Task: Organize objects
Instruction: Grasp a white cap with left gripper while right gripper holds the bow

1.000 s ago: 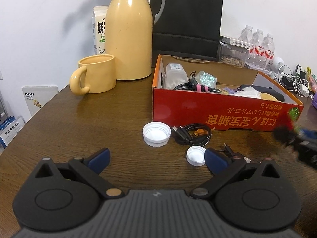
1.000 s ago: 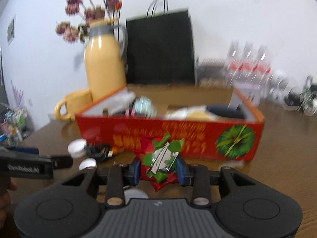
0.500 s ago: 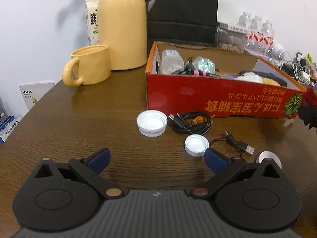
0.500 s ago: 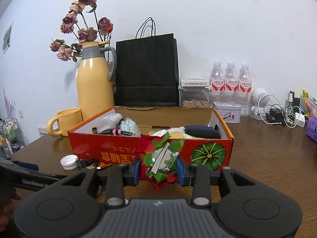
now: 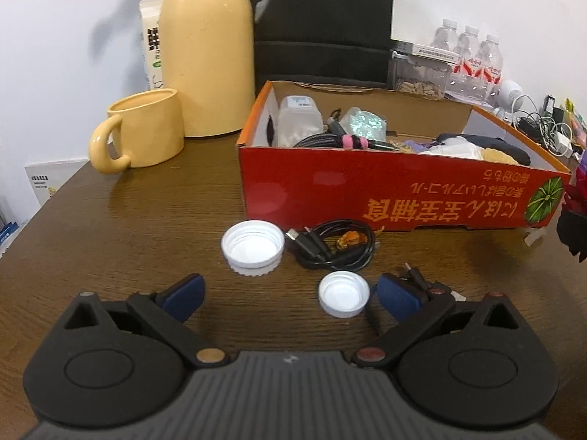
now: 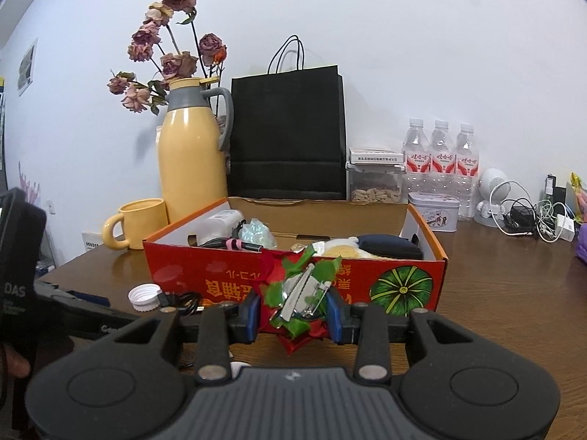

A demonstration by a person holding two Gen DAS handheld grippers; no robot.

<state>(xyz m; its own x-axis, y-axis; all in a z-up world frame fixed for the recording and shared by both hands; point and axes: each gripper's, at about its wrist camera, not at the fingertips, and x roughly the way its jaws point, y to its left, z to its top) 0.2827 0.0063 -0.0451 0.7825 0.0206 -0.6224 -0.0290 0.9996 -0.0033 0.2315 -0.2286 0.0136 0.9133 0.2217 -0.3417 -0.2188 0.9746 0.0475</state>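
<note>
My right gripper (image 6: 293, 313) is shut on a red and green flower hair clip (image 6: 299, 291) and holds it above the table, just in front of the red cardboard box (image 6: 220, 275). The box (image 5: 367, 198) holds a white bottle, cables and cloth items. My left gripper (image 5: 290, 295) is open and empty, low over the table. A small white cap (image 5: 343, 294) lies between its fingertips, near the right one. A large white cap (image 5: 253, 247) and a coiled black cable (image 5: 335, 244) lie in front of the box.
A yellow mug (image 5: 141, 135) and a yellow thermos (image 5: 207, 47) stand left of the box. A black paper bag (image 6: 288, 135), water bottles (image 6: 440, 161) and a tangle of chargers (image 6: 532, 216) stand at the back. The table's left edge is near the mug.
My right gripper has risen with the hair clip and come closer to the box. My left gripper has moved forward, so the caps and cable look nearer.
</note>
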